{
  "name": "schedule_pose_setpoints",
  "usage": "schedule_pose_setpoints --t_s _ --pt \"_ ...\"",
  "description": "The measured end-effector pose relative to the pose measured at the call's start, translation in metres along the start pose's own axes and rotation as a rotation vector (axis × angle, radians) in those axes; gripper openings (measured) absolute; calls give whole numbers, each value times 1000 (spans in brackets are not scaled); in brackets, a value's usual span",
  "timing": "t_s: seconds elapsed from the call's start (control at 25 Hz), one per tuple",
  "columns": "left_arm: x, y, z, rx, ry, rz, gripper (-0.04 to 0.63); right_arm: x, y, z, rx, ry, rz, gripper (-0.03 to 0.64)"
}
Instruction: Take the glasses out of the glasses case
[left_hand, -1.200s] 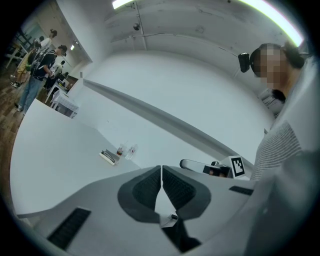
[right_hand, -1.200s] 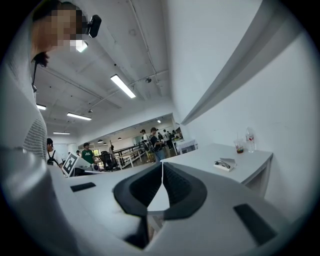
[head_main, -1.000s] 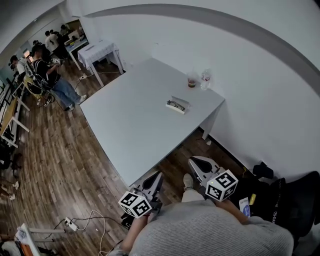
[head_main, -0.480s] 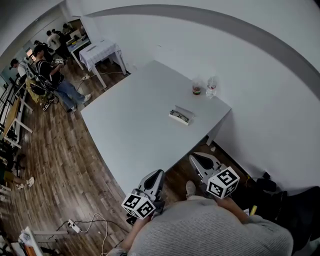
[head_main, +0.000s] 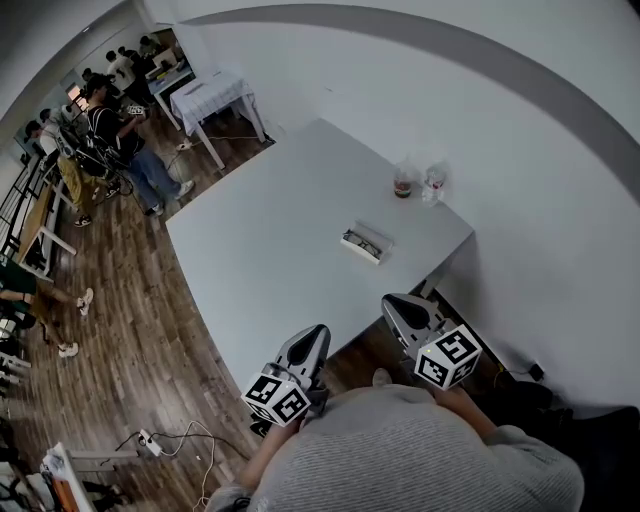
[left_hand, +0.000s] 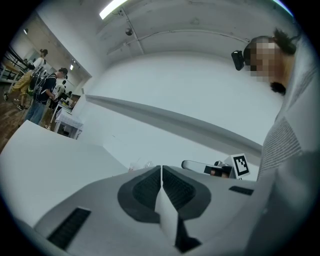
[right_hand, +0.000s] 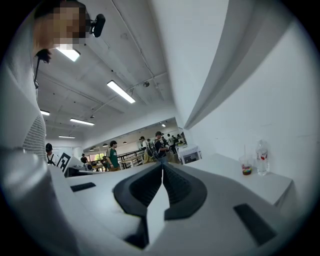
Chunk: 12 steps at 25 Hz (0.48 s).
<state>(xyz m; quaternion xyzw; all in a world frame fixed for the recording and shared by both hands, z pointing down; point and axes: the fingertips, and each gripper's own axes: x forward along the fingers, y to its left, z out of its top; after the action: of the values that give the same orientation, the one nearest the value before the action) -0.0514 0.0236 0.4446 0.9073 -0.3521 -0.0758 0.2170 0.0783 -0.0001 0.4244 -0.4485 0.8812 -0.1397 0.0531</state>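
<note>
The open glasses case lies on the white table, toward its right side, with dark glasses inside it. My left gripper hovers at the table's near edge, its jaws shut with nothing between them. My right gripper is just off the table's near right edge, also shut and empty. Both point level toward the table, well short of the case. In the left gripper view the shut left gripper fills the bottom; the right gripper view shows the right gripper pressed together the same way.
A plastic cup with a dark drink and a water bottle stand at the table's far right corner, seen too as cup and bottle. White walls bound the far side. People stand by another table far left, on wooden floor.
Both grippers have moved forward toward the table; the left one now reaches its near edge. The case appears closer. Jaws stayed shut.
</note>
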Motion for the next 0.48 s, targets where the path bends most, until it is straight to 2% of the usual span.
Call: schedule_pose_setpoints --t_s 0.28,0.48 --pt "56 4 12 34 -40 15 20 16 -44 19 -18 -12 39 14" --pt "78 7 11 22 -54 21 20 26 -62 19 -5 -3 57 14"
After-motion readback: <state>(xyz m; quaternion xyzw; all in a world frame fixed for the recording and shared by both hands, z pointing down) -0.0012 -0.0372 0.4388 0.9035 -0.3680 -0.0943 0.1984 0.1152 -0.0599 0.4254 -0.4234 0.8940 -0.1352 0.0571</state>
